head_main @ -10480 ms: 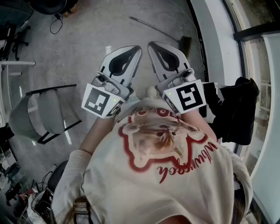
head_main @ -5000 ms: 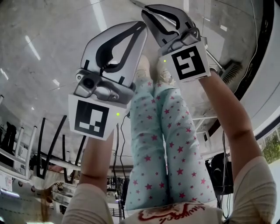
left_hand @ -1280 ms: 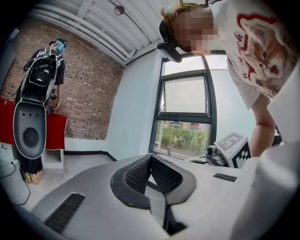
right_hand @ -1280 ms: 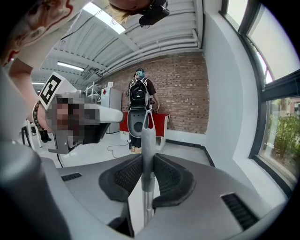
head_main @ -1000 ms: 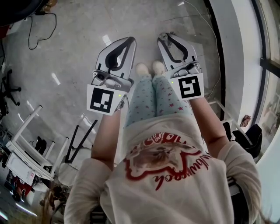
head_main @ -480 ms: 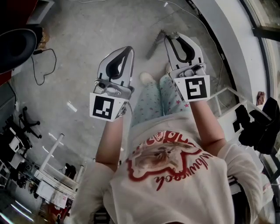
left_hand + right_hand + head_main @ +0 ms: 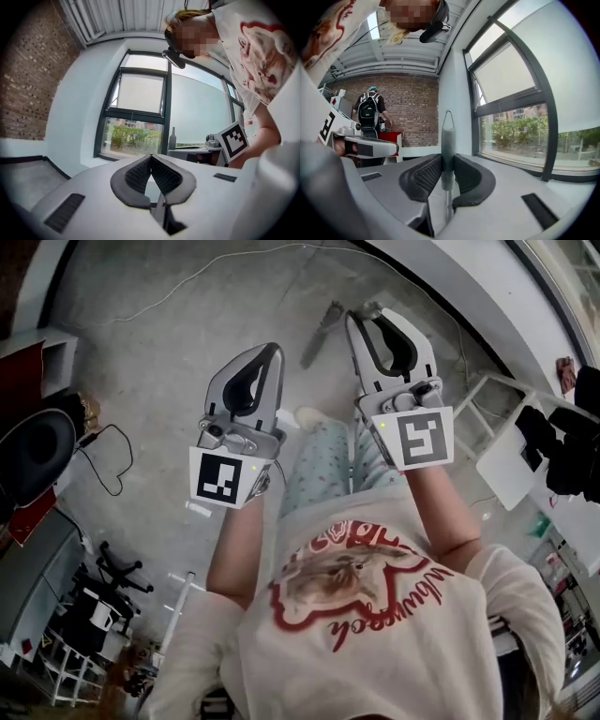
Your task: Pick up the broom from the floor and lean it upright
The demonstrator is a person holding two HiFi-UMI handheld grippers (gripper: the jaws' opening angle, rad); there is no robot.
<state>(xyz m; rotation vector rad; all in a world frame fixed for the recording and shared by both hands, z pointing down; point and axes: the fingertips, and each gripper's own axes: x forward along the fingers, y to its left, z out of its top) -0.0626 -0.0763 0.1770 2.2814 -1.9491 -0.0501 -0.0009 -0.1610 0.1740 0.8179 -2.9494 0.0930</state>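
The broom's grey handle end point(image 7: 447, 133), with its hanging loop on top, stands upright between the pads of my right gripper point(image 7: 446, 165), which is shut on it. In the head view the right gripper point(image 7: 366, 315) is held out level over the floor. The broom's dark brush end point(image 7: 319, 334) shows just left of its tips, lower down. My left gripper point(image 7: 272, 349) is held out beside it, apart from the broom. Its pads meet at the tip point(image 7: 151, 158) with nothing between them.
A white frame point(image 7: 511, 442) with black clothing point(image 7: 562, 451) stands at the right. A black chair point(image 7: 33, 451) and a cable point(image 7: 108, 460) are at the left. Large windows point(image 7: 136, 112) are ahead. A person with a backpack point(image 7: 369, 112) stands by the brick wall.
The floor under both grippers has swung round and the white frame has come further into view at the right. The grippers have moved together, and the right one has kept hold of the broom.
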